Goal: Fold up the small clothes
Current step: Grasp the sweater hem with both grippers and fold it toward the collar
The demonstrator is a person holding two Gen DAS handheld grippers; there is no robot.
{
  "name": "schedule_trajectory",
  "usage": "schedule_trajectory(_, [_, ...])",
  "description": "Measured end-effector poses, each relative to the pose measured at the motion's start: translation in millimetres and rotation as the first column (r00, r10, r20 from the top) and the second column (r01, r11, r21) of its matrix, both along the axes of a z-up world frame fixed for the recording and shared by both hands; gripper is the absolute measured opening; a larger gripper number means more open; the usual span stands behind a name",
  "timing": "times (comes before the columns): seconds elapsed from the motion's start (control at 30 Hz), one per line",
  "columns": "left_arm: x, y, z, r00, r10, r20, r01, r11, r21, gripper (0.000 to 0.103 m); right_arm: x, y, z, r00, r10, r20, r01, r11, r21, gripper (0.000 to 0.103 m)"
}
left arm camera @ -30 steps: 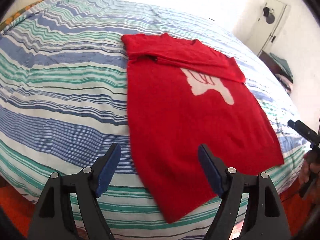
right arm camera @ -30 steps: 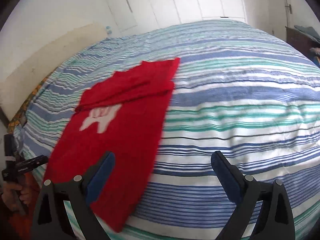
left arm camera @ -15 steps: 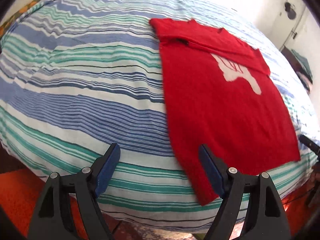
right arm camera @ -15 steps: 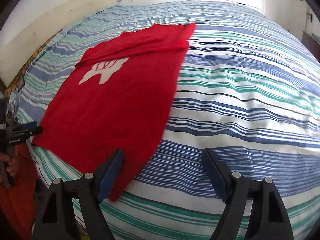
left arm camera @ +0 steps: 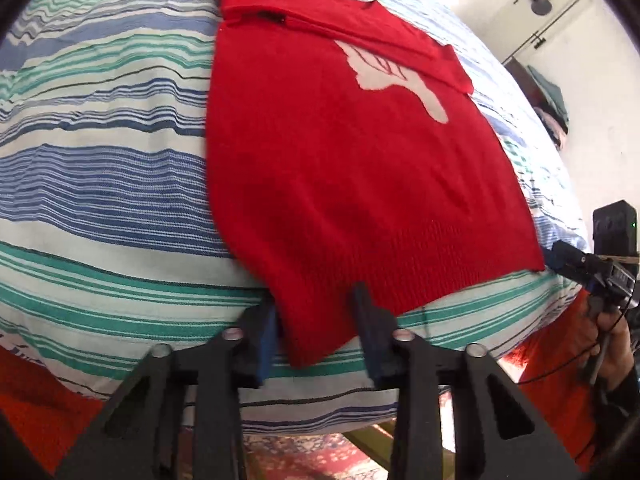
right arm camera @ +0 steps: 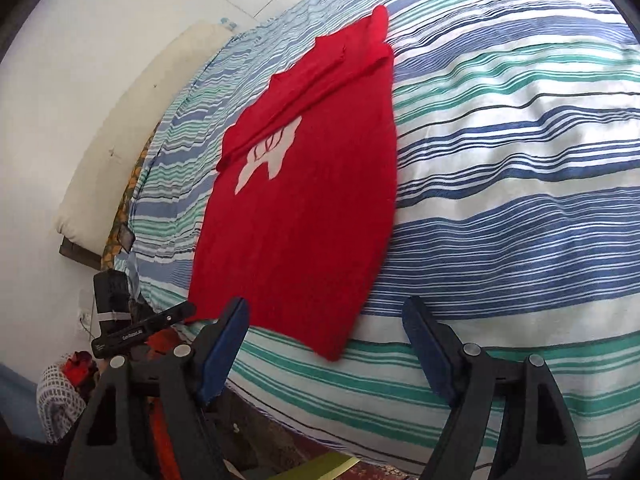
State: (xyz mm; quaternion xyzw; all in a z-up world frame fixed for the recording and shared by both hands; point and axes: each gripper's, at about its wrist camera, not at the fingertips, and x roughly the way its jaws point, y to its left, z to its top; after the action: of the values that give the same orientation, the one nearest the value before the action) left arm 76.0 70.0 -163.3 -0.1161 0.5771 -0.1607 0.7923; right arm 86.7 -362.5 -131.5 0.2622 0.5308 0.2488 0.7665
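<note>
A red sweater (left arm camera: 340,160) with a white motif lies flat on the striped bed cover (left arm camera: 100,184), its sleeves folded across the top. My left gripper (left arm camera: 316,308) is at the hem's near left corner. Its jaws are closing, and that corner fills the narrow gap between the pads. In the right wrist view the sweater (right arm camera: 300,220) runs away from me. My right gripper (right arm camera: 326,308) straddles the other hem corner, its jaws closing, with both pads still clear of the cloth. Each gripper shows in the other's view: the right gripper (left arm camera: 576,264) and the left gripper (right arm camera: 140,328).
The bed edge drops off just below both grippers to an orange-red rug (left arm camera: 36,400). A cream cushion (right arm camera: 132,132) leans on the wall by the bed's far side. A person's hand (left arm camera: 612,344) holds the right gripper. Clothes (left arm camera: 552,96) are piled near a white door.
Both grippers came down to the sweater's near hem. The left jaws went from wide apart to narrow around the hem corner. The right jaws narrowed a little, and its view rolled.
</note>
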Motion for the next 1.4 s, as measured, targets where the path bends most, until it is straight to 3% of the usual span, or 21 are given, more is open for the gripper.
schedule_trajectory(0.03, [1.2,2.3,-1.6,1.0,0.008,-0.021,-0.008,1.0,-0.029,0.006,2.8,6.1,-3.2,1.0,0.024,-0.013,-0.024,1.0,0.005,0.064])
schedule_trajectory(0.1, [0.4,7.0,0.8,0.999,0.022,-0.032,-0.023,0.998,-0.059,0.004,6.4,18.6,-10.7,0.997,0.067,-0.047,-0.068,0.997,-0.02,0.048])
schedule_trajectory(0.13, [0.2,9.7,5.3,0.999,0.028,-0.027,-0.03,0.996,-0.085,0.004,6.2,23.2,-13.2,0.995,0.082,-0.051,-0.085,0.995,-0.046,0.021])
schedule_trajectory(0.17, [-0.7,15.3,9.5,0.999,0.039,-0.023,-0.042,0.991,-0.123,0.003,5.4,25.7,-13.5,0.995,0.086,-0.049,-0.089,0.993,-0.073,0.005])
schedule_trajectory(0.3, [8.8,33.3,32.1,0.995,0.102,0.006,-0.096,0.949,-0.3,0.003,2.7,9.1,9.2,0.999,-0.001,0.034,-0.001,0.998,0.06,0.005])
schedule_trajectory(0.47, [72.9,48.1,47.8,0.979,0.205,0.009,-0.185,0.898,-0.398,0.003,45.3,-6.3,21.4,0.982,-0.17,0.077,0.148,0.962,0.23,0.005])
schedule_trajectory(0.57, [129.0,47.5,55.2,0.971,0.237,0.036,-0.208,0.905,-0.371,0.003,102.7,1.1,18.8,0.972,-0.225,0.065,0.202,0.945,0.257,0.005])
schedule_trajectory(0.7, [205.4,50.3,45.2,0.956,0.295,0.006,-0.273,0.892,-0.359,0.003,175.1,11.3,25.6,0.964,-0.247,0.103,0.224,0.955,0.194,0.005])
schedule_trajectory(1.03, [347.7,40.9,28.4,0.945,0.321,0.068,-0.299,0.926,-0.229,0.004,327.2,23.6,3.7,0.947,-0.305,0.105,0.291,0.948,0.125,0.005])
schedule_trajectory(1.1, [365.9,42.2,20.4,0.933,0.355,0.061,-0.336,0.918,-0.212,0.012,347.3,24.4,-7.7,0.94,-0.328,0.094,0.314,0.94,0.134,0.005])
schedule_trajectory(1.13, [373.6,44.1,14.0,0.926,0.375,0.032,-0.361,0.91,-0.204,0.023,357.1,26.0,-14.5,0.936,-0.341,0.087,0.328,0.934,0.139,0.005])
schedule_trajectory(1.17, [377.5,47.2,7.5,0.918,0.396,0.0,-0.389,0.902,-0.186,0.051,364.9,27.2,-21.3,0.935,-0.347,0.076,0.336,0.933,0.131,0.008])
schedule_trajectory(1.2, [380.2,49.9,3.3,0.908,0.417,-0.026,-0.416,0.894,-0.165,0.064,371.7,29.2,-27.0,0.934,-0.353,0.061,0.346,0.933,0.098,0.011])
schedule_trajectory(1.23, [378.3,54.5,3.4,0.9,0.434,-0.034,-0.433,0.886,-0.166,0.072,376.8,28.7,-31.1,0.931,-0.362,0.045,0.36,0.932,0.052,0.026])
schedule_trajectory(1.27, [372.2,58.4,5.4,0.898,0.44,-0.019,-0.436,0.881,-0.181,0.072,380.4,28.2,-32.3,0.926,-0.374,0.042,0.374,0.927,0.016,0.049])
schedule_trajectory(1.3, [362.8,62.9,12.4,0.894,0.447,0.013,-0.437,0.88,-0.188,0.072,380.6,25.0,-28.9,0.921,-0.385,0.054,0.385,0.923,0.004,0.058])
schedule_trajectory(1.4, [323.4,64.5,41.3,0.879,0.452,0.15,-0.436,0.891,-0.13,0.075,367.4,19.2,0.6,0.932,-0.328,0.157,0.334,0.942,-0.015,0.059])
